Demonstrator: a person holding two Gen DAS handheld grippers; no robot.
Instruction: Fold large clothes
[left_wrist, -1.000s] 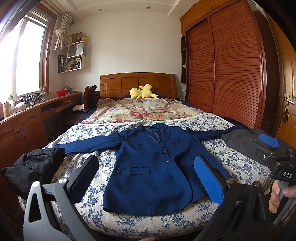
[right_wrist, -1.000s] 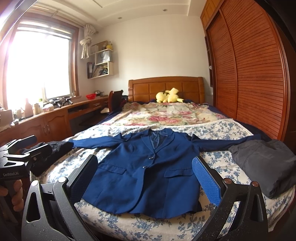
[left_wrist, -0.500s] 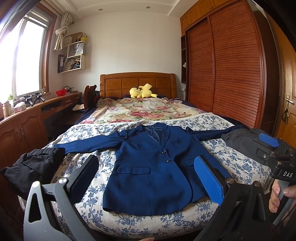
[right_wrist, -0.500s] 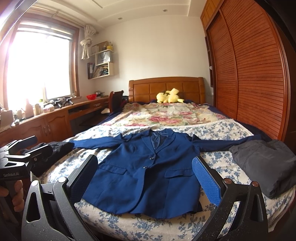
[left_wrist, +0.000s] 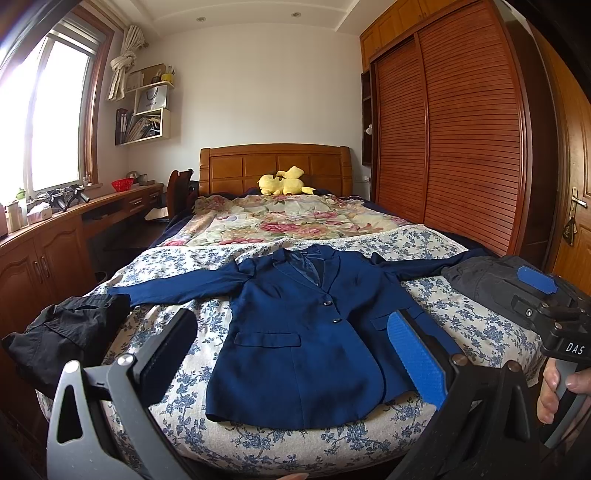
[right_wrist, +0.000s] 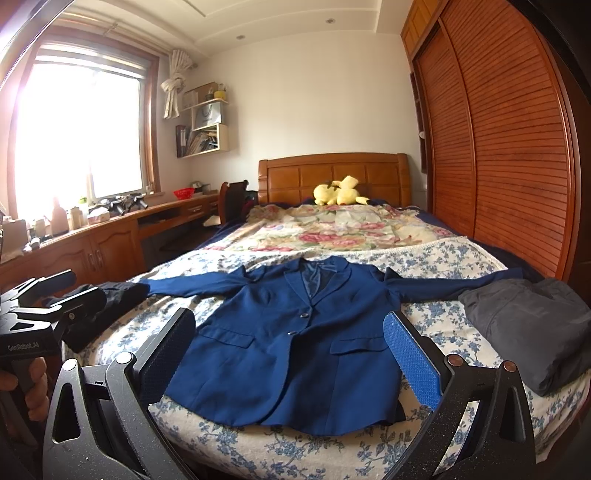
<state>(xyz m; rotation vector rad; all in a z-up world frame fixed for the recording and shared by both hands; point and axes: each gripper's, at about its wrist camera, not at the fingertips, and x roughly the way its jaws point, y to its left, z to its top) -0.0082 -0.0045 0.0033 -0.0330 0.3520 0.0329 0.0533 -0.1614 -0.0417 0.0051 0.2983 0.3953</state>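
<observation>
Blazer (left_wrist: 306, 332), navy, spread face up on the floral bedspread (left_wrist: 177, 266), collar toward the headboard (left_wrist: 275, 168), hem toward both grippers, long axis running straight away from the fingers. Sleeves out to either side of the blazer. Left gripper (left_wrist: 295, 354) and right gripper (right_wrist: 291, 354) both spread wide, grasping nothing, short of the hem and about equally near (no clear favourite). Counted: one blazer, two buttons, two flap pockets; one black garment (left_wrist: 66, 328) left of the blazer, one grey garment (right_wrist: 524, 325) right of it; one yellow plush (left_wrist: 284, 181) beyond the collar.
</observation>
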